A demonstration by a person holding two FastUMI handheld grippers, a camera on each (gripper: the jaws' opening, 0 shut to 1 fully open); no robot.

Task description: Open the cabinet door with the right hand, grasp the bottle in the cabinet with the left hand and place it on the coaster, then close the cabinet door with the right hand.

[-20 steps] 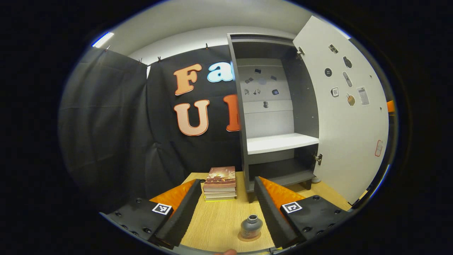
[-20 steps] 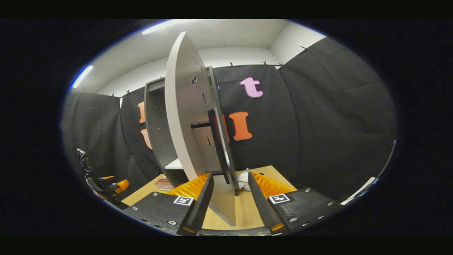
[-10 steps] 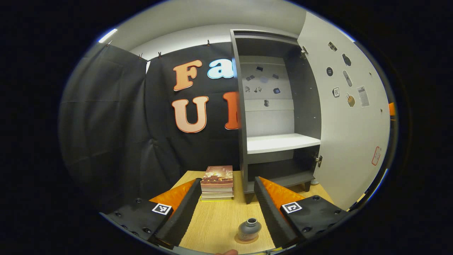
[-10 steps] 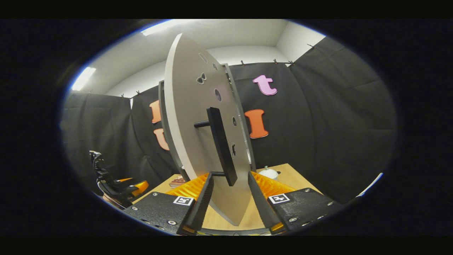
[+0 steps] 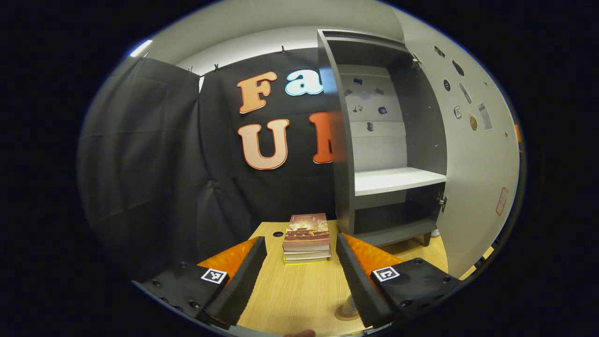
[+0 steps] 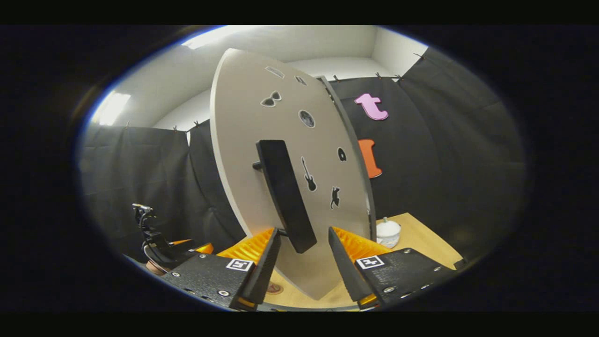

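Bottle (image 5: 348, 306) stands on its coaster (image 5: 345, 316) at the near edge of the bench (image 5: 299, 292), blurred and half hidden behind the left hand-held gripper (image 5: 299, 271), whose fingers are spread apart and empty. Beyond lies a stack of books (image 5: 306, 232), then the cabinet (image 5: 388, 140) with a bare white shelf (image 5: 398, 180). In the right gripper view the cabinet door (image 6: 281, 164) stands partly open; the right hand-held gripper (image 6: 302, 262) is spread wide about its dark handle (image 6: 284, 194), not pressing it.
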